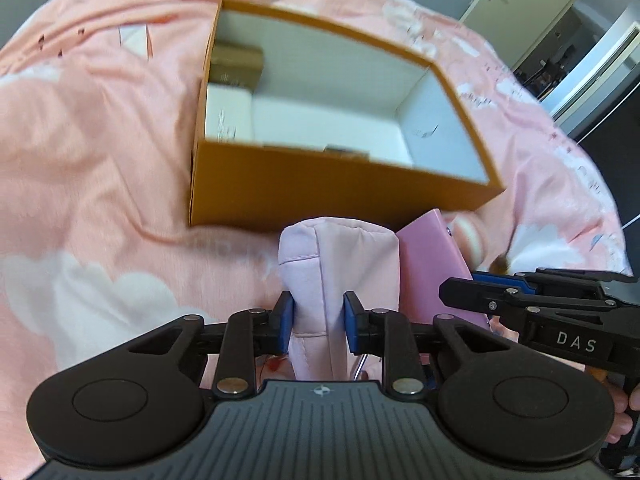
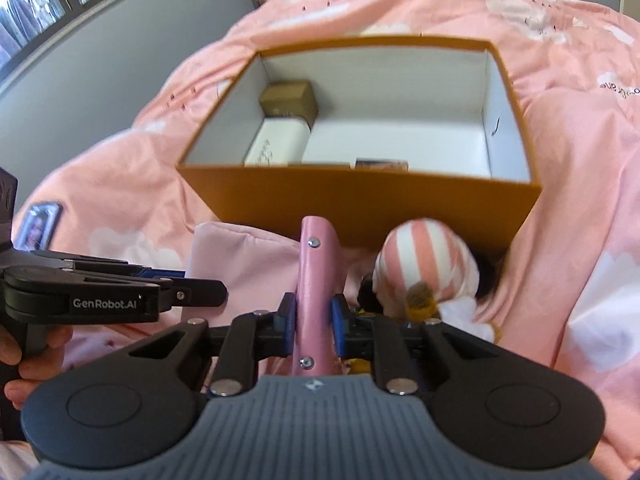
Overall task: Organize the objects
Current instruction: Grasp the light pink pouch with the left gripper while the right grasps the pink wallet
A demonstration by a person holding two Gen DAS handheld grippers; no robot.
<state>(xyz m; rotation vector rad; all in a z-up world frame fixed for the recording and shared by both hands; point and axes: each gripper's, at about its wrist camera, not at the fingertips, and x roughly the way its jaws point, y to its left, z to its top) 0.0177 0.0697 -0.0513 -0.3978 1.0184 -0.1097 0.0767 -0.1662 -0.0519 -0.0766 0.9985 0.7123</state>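
An open orange box (image 1: 328, 196) with a white inside sits on the pink bedspread; it also shows in the right wrist view (image 2: 360, 204). Inside are a brown carton (image 2: 290, 100), a white box (image 2: 276, 144) and a small dark item (image 2: 380, 164). My left gripper (image 1: 318, 322) is shut on a pale pink fabric pouch (image 1: 340, 256), just in front of the box. My right gripper (image 2: 313, 324) is shut on a pink leather strap with rivets (image 2: 316, 272). That pink piece shows beside the pouch in the left wrist view (image 1: 430, 264).
A pink-and-white striped soft toy (image 2: 428, 264) lies against the box's front right. A small framed photo card (image 2: 40, 224) lies on the bedspread (image 1: 100, 160) at left. A grey wall (image 2: 100, 60) and a window lie behind the bed.
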